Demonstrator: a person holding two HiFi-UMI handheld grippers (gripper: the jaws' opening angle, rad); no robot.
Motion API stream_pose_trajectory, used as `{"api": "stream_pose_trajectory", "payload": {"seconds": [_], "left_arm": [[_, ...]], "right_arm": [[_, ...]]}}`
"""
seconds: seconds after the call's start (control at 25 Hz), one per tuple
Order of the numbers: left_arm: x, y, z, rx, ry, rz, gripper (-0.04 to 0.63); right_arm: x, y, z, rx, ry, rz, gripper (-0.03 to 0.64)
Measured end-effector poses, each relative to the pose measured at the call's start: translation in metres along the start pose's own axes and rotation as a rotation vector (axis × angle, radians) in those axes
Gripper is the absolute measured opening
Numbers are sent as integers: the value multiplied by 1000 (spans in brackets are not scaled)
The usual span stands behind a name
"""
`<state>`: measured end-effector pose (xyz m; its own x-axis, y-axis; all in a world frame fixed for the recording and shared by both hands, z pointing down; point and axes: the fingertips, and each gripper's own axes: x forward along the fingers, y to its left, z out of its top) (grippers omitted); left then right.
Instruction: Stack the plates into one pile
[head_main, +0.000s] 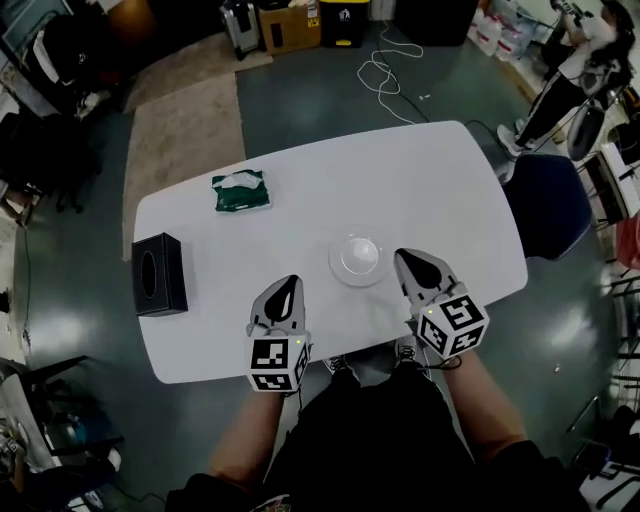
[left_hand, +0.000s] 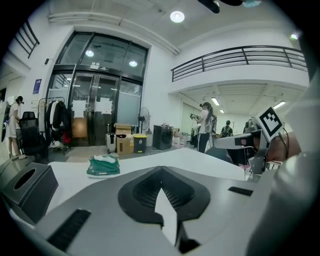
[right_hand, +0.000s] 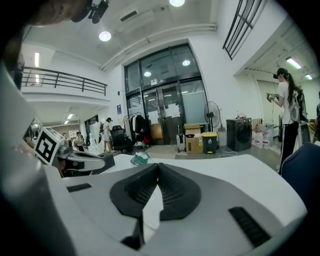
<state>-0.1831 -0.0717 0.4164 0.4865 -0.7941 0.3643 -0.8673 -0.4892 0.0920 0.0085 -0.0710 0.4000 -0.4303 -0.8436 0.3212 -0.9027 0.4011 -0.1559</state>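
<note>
One pile of white plates (head_main: 357, 258) rests on the white table (head_main: 300, 190), near its front edge. In the head view my left gripper (head_main: 291, 281) hovers to the left of the pile and nearer to me, shut with nothing between its jaws. My right gripper (head_main: 403, 256) hangs just right of the pile, also shut and empty. The left gripper view looks along closed jaws (left_hand: 161, 170) across the table top. Closed jaws (right_hand: 158, 166) also fill the right gripper view; the plates are hidden in both gripper views.
A green wipes packet (head_main: 241, 191) lies at the table's far left, and a black tissue box (head_main: 159, 274) stands at its left edge. A dark chair (head_main: 548, 205) is beside the right end. A person (head_main: 570, 70) stands at the far right.
</note>
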Motion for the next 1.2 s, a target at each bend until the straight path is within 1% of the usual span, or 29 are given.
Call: {"api": "stream_pose_trajectory", "payload": {"seconds": [0.2, 0.36, 0.48, 0.64, 0.96, 1.2], "left_arm": [[-21, -15, 31, 45, -55, 35, 18], [-38, -37, 38, 69, -69, 88, 18], [-48, -59, 35, 51, -69, 124, 18], [-65, -91, 22, 23, -69, 167, 18], [-100, -158, 2, 11, -71, 251, 18], [-116, -187, -8, 0, -87, 293, 18]], "right_arm": [[-30, 6, 28, -19, -56, 31, 18], [-52, 5, 37, -36, -75, 80, 18], [-68, 4, 35, -42, -75, 124, 18], [-91, 4, 20, -56, -60, 189, 17], [-142, -5, -2, -52, -48, 282, 17], [-162, -7, -12, -66, -50, 331, 17]]}}
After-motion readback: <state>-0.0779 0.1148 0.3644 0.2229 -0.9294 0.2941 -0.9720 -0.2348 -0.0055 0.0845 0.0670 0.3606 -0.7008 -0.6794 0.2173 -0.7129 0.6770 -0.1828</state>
